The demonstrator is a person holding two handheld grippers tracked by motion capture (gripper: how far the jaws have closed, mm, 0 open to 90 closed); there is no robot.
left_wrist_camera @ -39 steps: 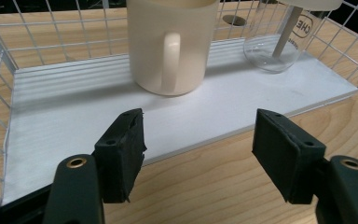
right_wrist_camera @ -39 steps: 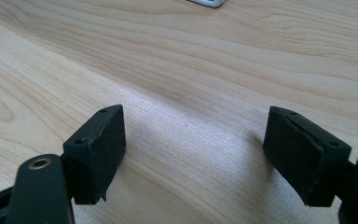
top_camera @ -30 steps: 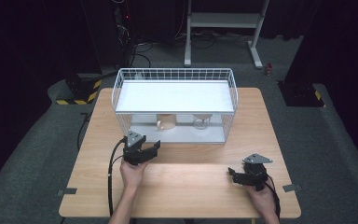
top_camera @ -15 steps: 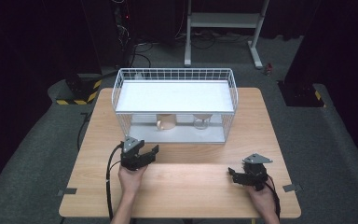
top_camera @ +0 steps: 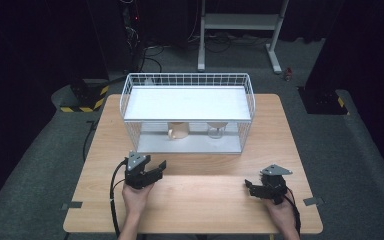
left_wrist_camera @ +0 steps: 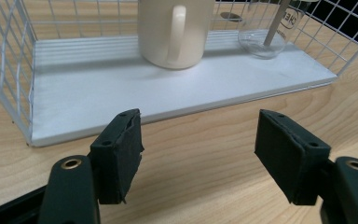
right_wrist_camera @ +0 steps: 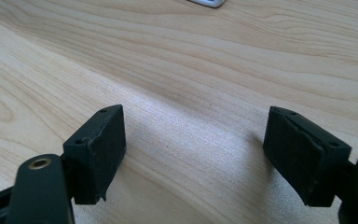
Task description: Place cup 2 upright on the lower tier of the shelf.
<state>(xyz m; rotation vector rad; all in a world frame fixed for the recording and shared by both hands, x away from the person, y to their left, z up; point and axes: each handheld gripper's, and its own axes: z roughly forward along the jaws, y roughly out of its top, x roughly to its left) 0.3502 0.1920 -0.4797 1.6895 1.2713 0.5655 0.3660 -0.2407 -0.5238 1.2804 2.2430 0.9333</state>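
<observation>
The cream mug [left_wrist_camera: 175, 30] stands upright on the wire basket's [top_camera: 130, 107] lower white shelf, at twelve o'clock from the left tongs [left_wrist_camera: 200, 156], which gape empty over the counter [top_camera: 205, 200]. It looks stiff, glazed, fairly weighty; its near-facing handle suits gripping. The right tongs [right_wrist_camera: 205, 154] idle, released.

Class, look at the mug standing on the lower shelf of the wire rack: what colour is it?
Cream. The mug shows best in the left gripper view.
</observation>
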